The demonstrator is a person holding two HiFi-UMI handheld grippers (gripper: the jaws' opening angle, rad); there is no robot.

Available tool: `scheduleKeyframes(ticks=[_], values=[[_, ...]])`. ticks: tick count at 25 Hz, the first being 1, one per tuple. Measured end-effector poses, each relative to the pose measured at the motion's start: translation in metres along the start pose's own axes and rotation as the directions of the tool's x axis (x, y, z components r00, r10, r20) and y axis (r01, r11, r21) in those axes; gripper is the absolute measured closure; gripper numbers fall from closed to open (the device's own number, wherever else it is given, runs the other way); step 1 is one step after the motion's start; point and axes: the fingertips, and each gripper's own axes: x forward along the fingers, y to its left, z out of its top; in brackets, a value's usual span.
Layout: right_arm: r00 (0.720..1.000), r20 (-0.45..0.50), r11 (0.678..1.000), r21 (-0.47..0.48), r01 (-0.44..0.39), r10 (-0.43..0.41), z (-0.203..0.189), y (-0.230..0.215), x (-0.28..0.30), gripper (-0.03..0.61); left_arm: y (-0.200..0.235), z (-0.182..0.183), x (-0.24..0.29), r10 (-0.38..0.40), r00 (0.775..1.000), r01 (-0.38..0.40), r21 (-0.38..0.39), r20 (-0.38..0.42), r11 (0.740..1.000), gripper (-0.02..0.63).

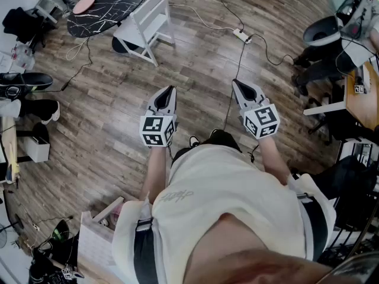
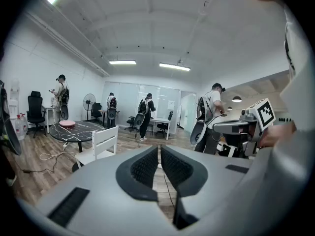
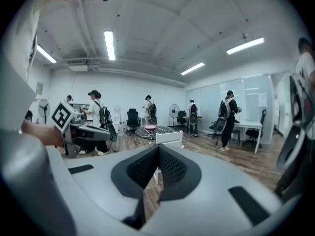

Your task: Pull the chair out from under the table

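Standing on the wood floor [image 1: 195, 58], we hold both tools level in front of the body, side by side and apart from each other. The left tongs [image 1: 170, 89] are barely parted: its own view shows a thin slit between the ribbed pads [image 2: 145, 167], and only floor is visible through it. The right tongs [image 1: 237, 83] are pressed together at the tips and grip nothing. Each tool carries its marker cube close to the hand (left cube [image 1: 157, 130], right cube [image 1: 262, 120]).

The white chair [image 1: 149, 22] stands well ahead of us and to the left in the head view, well apart from both tongs. It sits at the rim of the round dark marbled bench [image 1: 106, 5], with its seat toward the bench and its slatted back toward the open floor. How far the seat reaches under the bench top cannot be read from these views. A pink disc [image 1: 84, 3] lies on the bench near its far edge.

A white power strip [image 1: 241, 35] lies on the floor ahead of the right tongs, with a dark cable running from it toward us between the two tools.

Both gripper views show the chair ahead beyond the tips. Farther back, several persons stand near desks, and a pedestal fan [image 2: 89, 101] is by the far wall.
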Motion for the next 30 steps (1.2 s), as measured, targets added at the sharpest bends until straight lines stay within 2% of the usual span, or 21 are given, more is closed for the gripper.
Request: scheduleKeyframes(ticks=[3, 8, 13, 16, 17, 18, 19, 20, 24, 30], values=[[1.0, 0.005, 1.0, 0.005, 0.002, -0.002, 0.001, -0.008, -0.002, 0.575, -0.004, 0.009, 0.001, -0.027, 0.999, 0.028, -0.042, 0.021, 0.999, 0.578], [1.0, -0.014, 0.997, -0.074, 0.006, -0.008, 0.003, -0.009, 0.002, 0.575, -0.001, 0.016, 0.004, -0.023, 0.999, 0.024, -0.013, 0.03, 1.0, 0.578], [1.0, 0.016, 0.999, -0.043, 0.016, -0.016, 0.007, -0.011, 0.005, 0.574, 0.001, 0.013, 0.007, -0.013, 1.0, 0.013, 0.014, 0.015, 1.0, 0.578], [1.0, 0.018, 0.999, -0.038, 0.016, -0.015, 0.007, -0.009, 0.005, 0.574, -0.001, 0.015, 0.004, -0.032, 0.998, 0.031, 0.014, 0.049, 0.999, 0.577], [1.0, 0.014, 1.0, -0.022, -0.001, 0.002, 0.007, -0.007, 0.005, 0.548, -0.002, 0.016, 0.004, -0.043, 0.997, 0.043, -0.005, 0.063, 0.999, 0.575], [1.0, 0.009, 1.0, -0.003, -0.025, 0.025, 0.007, -0.003, 0.006, 0.509, -0.002, 0.017, 0.004, -0.054, 0.996, 0.057, -0.03, 0.074, 0.998, 0.537], [0.999, 0.006, 0.999, 0.007, -0.045, 0.045, 0.008, 0.0, 0.008, 0.465, -0.003, 0.018, 0.006, -0.068, 0.995, 0.072, -0.05, 0.08, 0.996, 0.442], [0.999, 0.008, 0.999, 0.004, -0.052, 0.051, 0.01, 0.002, 0.009, 0.441, -0.004, 0.019, 0.008, -0.08, 0.994, 0.085, -0.053, 0.081, 0.995, 0.416], [0.999, 0.012, 0.999, 0.001, -0.036, 0.036, 0.01, 0.0, 0.013, 0.439, -0.003, 0.014, 0.018, -0.092, 0.994, 0.091, 0.006, 0.057, 0.996, 0.416], [0.999, -0.041, 1.0, 0.0, -0.018, 0.018, 0.0, -0.02, 0.01, 0.439, -0.013, 0.013, 0.043, -0.137, 0.99, 0.137, 0.008, 0.034, 0.991, 0.417]])
